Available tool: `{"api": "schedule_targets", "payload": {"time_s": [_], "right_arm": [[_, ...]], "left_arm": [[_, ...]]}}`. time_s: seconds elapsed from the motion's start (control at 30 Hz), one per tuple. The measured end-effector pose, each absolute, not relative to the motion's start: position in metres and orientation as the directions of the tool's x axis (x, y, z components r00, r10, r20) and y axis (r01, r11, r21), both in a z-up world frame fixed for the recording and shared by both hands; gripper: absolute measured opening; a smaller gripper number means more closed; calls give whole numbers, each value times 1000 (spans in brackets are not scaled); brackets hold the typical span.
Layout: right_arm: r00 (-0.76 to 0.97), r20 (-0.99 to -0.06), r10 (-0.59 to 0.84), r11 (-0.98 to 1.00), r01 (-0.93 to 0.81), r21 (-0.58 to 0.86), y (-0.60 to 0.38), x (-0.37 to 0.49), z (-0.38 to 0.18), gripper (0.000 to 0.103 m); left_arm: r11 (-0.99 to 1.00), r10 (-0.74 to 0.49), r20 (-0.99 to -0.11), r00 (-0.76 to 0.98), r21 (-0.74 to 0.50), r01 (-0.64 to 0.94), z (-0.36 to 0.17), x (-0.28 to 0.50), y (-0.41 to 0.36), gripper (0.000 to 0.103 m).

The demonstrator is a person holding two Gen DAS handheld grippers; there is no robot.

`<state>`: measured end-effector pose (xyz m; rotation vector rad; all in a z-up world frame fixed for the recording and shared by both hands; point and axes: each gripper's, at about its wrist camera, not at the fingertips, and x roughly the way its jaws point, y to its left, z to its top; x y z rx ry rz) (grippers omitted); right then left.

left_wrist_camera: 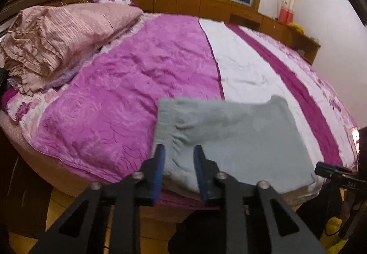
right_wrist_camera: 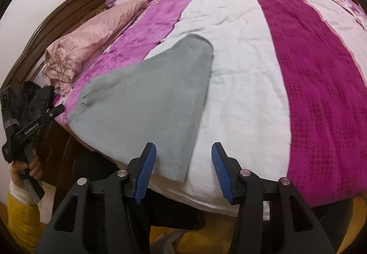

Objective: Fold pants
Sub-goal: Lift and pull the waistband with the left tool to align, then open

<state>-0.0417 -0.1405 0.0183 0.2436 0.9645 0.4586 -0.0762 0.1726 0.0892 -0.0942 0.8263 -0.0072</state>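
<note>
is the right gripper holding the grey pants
No, the right gripper is open and empty, with the grey pants lying flat on the bed.

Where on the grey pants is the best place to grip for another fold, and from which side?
Probably the near corner of the pants, approached from the bed's near edge with the right gripper. That corner lies flat on the white stripe right ahead of the open jaws. The left gripper, also open, could take the near edge on its side.
</note>
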Motion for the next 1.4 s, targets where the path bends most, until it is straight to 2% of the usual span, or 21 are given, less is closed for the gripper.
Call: {"api": "schedule_targets", "payload": {"time_s": [0.13,0.3,0.57,0.67,0.77,0.9,1.07,1.2,1.4], "right_arm": [[453,-759,467,881,-315,354,-125,-42,10,34],[418,-788,452,886,-312,343,-122,-37,-7,34],[422,-775,471,879,-297,373,-127,-36,-1,34],[457,-751,476,879,-272,391,-132,-33,9,37],[478,-741,471,882,-250,400,-136,-27,14,46],[470,-749,467,884,-221,412,-137,-16,11,46],[417,-758,502,864,-208,458,-132,-7,-3,47],[407,-762,504,864,-229,449,-129,-7,-8,51],[386,-742,548,836,-218,504,-131,-3,-15,59]], "left_arm": [[995,-21,-782,622,-80,-67,64,-67,176,21],[993,10,-810,587,-62,-102,42,-63,184,23],[992,27,-810,586,-53,-119,57,-70,179,23],[993,10,-810,586,-59,-98,67,-74,170,28],[995,5,-809,588,-52,-81,75,-75,159,35],[998,-3,-803,596,-37,-45,78,-71,144,42],[997,18,-839,543,-28,-77,59,-61,141,42],[991,4,-855,519,-66,-116,47,-55,147,43],[992,8,-851,525,-60,-111,44,-55,146,43]]}}
